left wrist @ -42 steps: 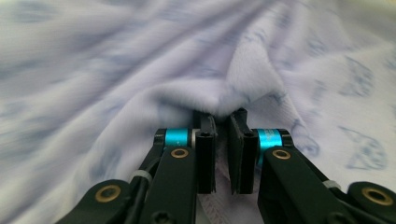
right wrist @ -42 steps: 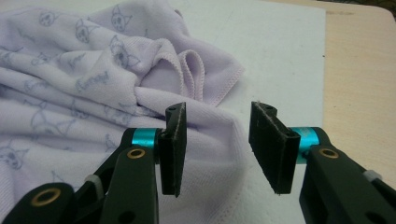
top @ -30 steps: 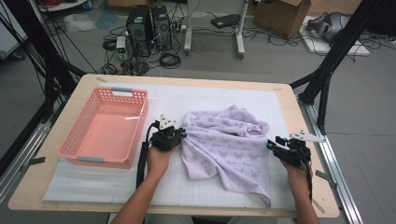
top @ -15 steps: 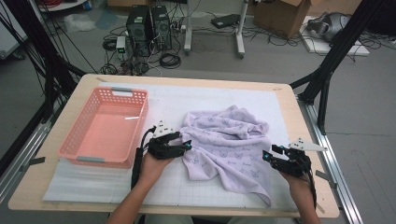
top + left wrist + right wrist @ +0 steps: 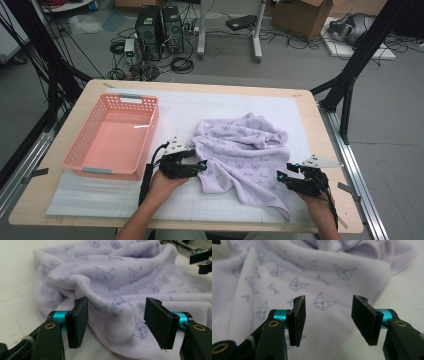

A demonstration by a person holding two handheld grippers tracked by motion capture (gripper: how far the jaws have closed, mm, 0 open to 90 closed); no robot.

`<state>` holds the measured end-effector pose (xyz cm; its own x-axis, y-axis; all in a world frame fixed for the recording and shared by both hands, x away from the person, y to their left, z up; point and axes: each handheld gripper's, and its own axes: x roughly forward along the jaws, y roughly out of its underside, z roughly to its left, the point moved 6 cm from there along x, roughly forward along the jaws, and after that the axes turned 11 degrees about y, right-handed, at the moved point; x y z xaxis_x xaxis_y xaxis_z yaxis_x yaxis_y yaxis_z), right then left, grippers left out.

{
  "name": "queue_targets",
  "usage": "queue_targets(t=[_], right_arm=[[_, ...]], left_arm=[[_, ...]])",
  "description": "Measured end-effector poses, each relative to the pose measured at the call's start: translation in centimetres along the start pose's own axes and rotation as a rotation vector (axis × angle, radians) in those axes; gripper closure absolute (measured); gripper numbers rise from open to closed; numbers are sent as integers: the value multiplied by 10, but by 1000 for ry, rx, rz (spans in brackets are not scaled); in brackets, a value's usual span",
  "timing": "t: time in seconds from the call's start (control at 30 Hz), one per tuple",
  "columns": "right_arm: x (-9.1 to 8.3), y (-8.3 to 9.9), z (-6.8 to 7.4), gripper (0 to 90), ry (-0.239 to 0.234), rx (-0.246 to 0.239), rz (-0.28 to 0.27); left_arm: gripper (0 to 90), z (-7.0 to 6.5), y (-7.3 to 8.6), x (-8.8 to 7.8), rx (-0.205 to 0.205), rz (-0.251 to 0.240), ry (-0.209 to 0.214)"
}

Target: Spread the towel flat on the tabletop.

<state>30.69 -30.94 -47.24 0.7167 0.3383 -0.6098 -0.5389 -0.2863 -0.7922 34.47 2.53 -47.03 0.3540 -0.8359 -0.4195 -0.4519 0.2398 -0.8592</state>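
Lavender towel (image 5: 245, 155) with a cat-face print is lying crumpled on the white mat (image 5: 200, 107) in the right half of the table (image 5: 320, 130), bunched high toward the far side and spreading flat toward the person's edge, one corner trailing down near the front right. Pink basket (image 5: 112, 137) is sitting on the left of the mat, well apart from the towel. Left claw (image 5: 200, 165) is hovering at the towel's left edge, jaws having just been opening, now released and standing wide; in the left gripper view the left claw (image 5: 116, 322) is looking across the hemmed edge of the towel (image 5: 120, 282), with cloth lying in the gap behind and below the pads but neither pad pressing on it. Right claw (image 5: 281, 176) is sitting at the towel's lower right side, jaws having just been opening too, now released; in the right gripper view the right claw (image 5: 328, 320) is framing the flat printed cloth (image 5: 312, 277) and its stitched hem, pads clear of the fabric, nothing grasped. Both hands are coming in from the front edge of the table, forearms low. Towel is resting free on the mat, held by neither claw.
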Motion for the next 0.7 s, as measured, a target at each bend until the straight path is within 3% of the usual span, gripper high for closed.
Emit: queue_targets(t=[0.17, 0.33, 0.4, 0.43, 0.47, 0.5, 0.53, 0.6, 0.7], right_arm=[[14, 7, 3, 449, 17, -67, 65], [18, 7, 5, 462, 50, -115, 61], [18, 6, 5, 600, 29, -106, 61], [18, 5, 5, 755, 15, -107, 62], [18, 4, 6, 833, 9, -123, 67], [19, 3, 7, 854, 12, -133, 77], [20, 1, 6, 862, 26, -151, 79], [24, -3, 4, 866, 69, -173, 64], [33, -13, -8, 867, 135, -150, 34]], left_arm=[[404, -3, 2, 10, 6, 60, -9], [479, -8, 13, 18, 30, 151, -10], [588, -9, 13, 18, 65, 162, -45], [714, -9, 13, 17, 78, 168, -56], [800, -9, 13, 16, 76, 168, -58], [823, -8, 12, 14, 75, 162, -70], [833, -5, 10, 12, 75, 140, -95], [835, 4, 3, 6, 35, 81, -123], [835, 20, -5, 5, -8, 47, -156]])
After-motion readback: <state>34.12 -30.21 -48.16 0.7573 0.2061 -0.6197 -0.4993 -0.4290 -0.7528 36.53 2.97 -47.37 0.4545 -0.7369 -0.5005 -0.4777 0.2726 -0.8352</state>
